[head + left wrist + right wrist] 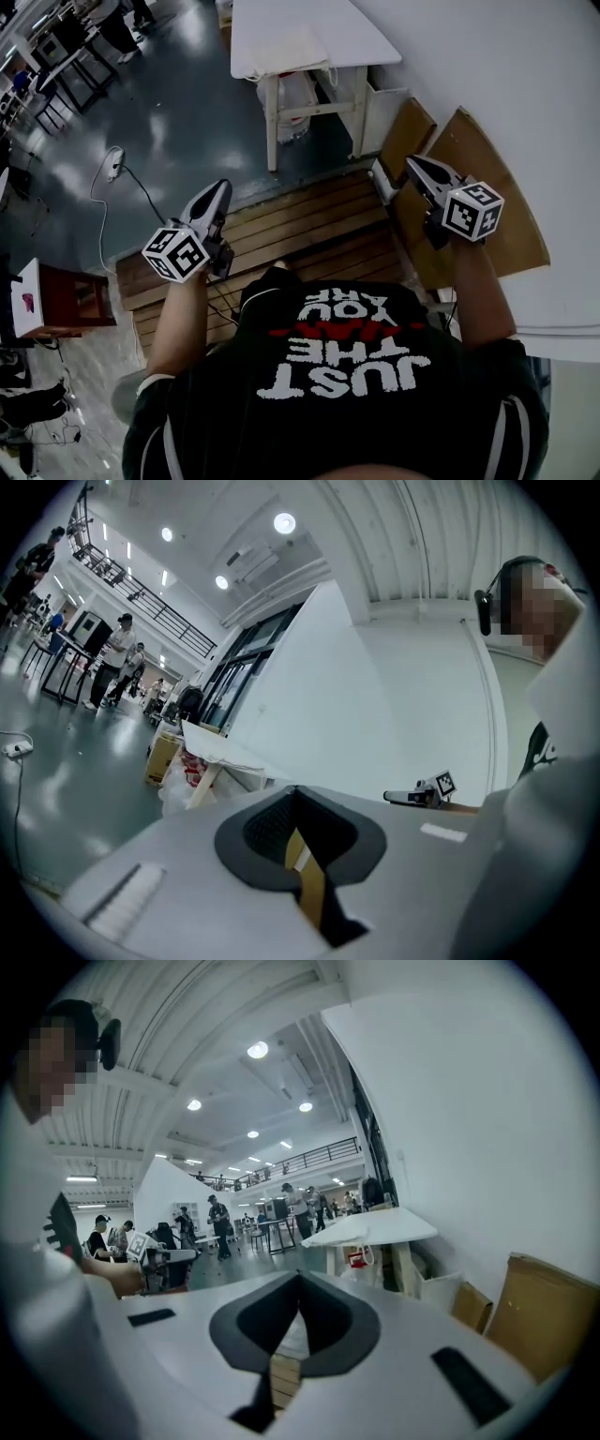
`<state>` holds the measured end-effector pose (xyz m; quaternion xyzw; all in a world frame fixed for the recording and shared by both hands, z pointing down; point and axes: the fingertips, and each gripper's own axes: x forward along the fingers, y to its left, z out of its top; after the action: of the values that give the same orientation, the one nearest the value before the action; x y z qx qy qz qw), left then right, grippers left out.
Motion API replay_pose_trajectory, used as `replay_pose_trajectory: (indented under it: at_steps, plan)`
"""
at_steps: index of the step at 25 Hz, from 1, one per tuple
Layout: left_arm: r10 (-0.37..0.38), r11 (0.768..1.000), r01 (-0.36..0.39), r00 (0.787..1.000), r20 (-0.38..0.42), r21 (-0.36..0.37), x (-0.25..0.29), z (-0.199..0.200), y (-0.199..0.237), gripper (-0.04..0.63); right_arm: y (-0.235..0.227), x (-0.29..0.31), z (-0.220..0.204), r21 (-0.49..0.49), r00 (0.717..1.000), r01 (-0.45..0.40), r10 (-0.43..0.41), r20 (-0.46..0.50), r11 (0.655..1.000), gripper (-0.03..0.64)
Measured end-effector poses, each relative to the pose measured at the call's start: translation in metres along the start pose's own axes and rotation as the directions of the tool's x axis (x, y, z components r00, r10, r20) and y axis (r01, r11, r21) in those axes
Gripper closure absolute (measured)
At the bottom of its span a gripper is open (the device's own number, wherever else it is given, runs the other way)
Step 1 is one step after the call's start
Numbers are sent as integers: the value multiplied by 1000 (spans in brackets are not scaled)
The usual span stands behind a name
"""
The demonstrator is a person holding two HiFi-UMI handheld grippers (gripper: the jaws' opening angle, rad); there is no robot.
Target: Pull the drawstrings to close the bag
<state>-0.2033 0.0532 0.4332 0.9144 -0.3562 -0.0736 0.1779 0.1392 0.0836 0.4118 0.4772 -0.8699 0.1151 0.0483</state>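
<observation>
A white cloth bag [281, 52] lies on the near end of a white table [347, 28] at the top of the head view, with a cord hanging over the edge. Both grippers are held in the air well short of it, above a wooden pallet. My left gripper [218, 190] is shut and holds nothing; in its own view the jaws [298, 797] meet at the tip. My right gripper [413, 163] is also shut and empty [298, 1283]. The right gripper view shows the table [380, 1225] ahead with the bag's edge [342, 1235] drooping from it.
A slatted wooden pallet [300, 230] lies on the floor under the grippers. Cardboard sheets [497, 178] lean against the white wall on the right. A power strip with its cable [114, 164] lies on the grey floor to the left. People stand at tables far back [217, 1218].
</observation>
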Motion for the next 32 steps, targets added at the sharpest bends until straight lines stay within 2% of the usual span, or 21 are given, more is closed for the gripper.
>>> replay_pose_trajectory:
  at_steps: [7, 12, 16, 19, 24, 28, 30, 32]
  plan:
    - [-42, 999, 40, 998, -44, -31, 74, 32, 96, 595, -39, 107, 33, 18, 998, 42, -41, -42, 999, 614]
    - [-59, 998, 58, 991, -122, -10, 129, 67, 161, 595, -66, 177, 67, 25, 996, 70, -68, -65, 997, 612]
    - [-79, 997, 77, 982, -170, -16, 162, 90, 192, 595, -81, 209, 85, 45, 992, 98, -94, -89, 994, 612]
    - [-93, 995, 97, 975, -201, 10, 185, 95, 199, 595, -94, 221, 92, 40, 989, 110, -105, -109, 993, 612]
    - [-88, 987, 120, 959, -268, 103, 226, 88, 202, 595, -124, 238, 96, 32, 988, 91, -87, -127, 995, 612]
    - [-46, 974, 111, 950, -309, 195, 254, 78, 197, 595, -147, 250, 94, 25, 990, 4, 0, -144, 1000, 612]
    - [-2, 958, 98, 941, -337, 269, 270, 72, 195, 594, -161, 256, 93, -1, 983, -50, 49, -175, 999, 612]
    - [73, 922, 81, 924, -376, 379, 286, 62, 192, 587, -177, 261, 90, -37, 972, -113, 103, -213, 993, 612]
